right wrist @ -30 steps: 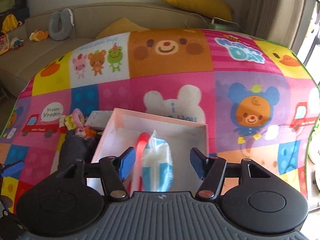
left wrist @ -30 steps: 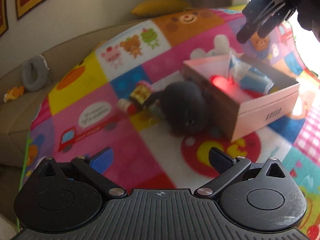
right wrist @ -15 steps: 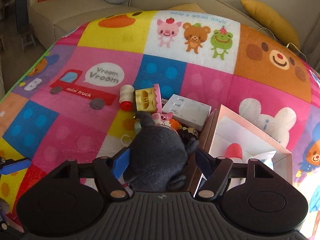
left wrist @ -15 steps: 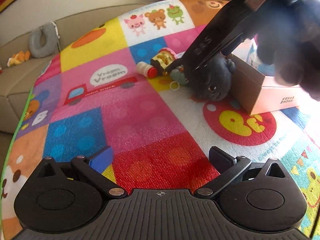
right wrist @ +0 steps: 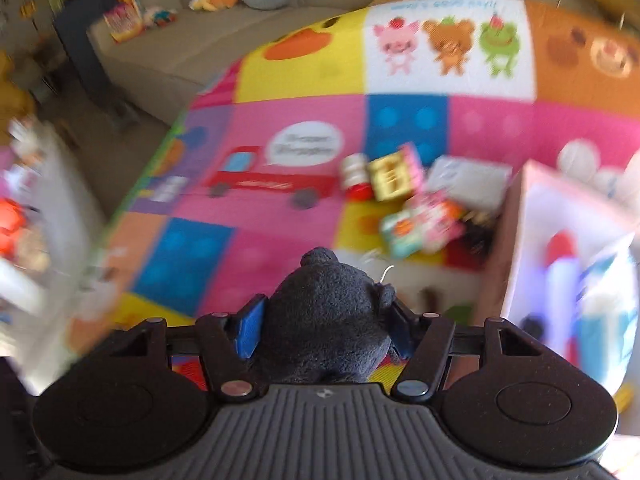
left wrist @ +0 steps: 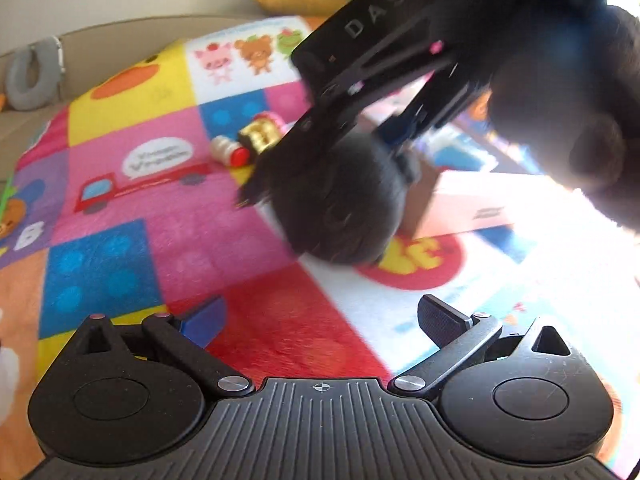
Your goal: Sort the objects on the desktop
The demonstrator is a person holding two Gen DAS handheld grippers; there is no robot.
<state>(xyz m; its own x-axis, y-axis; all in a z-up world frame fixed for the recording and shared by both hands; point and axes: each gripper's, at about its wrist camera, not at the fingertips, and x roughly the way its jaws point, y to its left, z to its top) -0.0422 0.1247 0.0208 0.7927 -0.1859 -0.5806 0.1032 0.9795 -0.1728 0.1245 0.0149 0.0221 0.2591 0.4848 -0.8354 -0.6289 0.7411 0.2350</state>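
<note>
**Gripping the dark plush toy beside the pink box**

Pinching the dark plush toy between its two fingers, the right gripper has just been closing, and in its own view the blue pad on the left finger presses into the fleece while the other pad is half hidden behind the toy's ear. This view shows what lies past the fingertips: a white-and-red bottle, a yellow toy block, a grey flat packet and a small colourful toy, all blurred, clustered ahead and to the right of the fingers on the patchwork play mat. To the right of the right finger stands the pink box, its inside visible with a red-tipped object and a blue-and-white pack lying in it.

The left wrist view gives the outside look that the right one cannot: the right gripper reaches in from the upper right, held by a dark gloved hand, with the plush toy bulging below its fingers, just beside the pink box; whether the toy touches the mat is unclear from the blur. The left gripper has its fingers spread wide with only mat between them, well short of the toy. The box's inside is hidden here.
</note>
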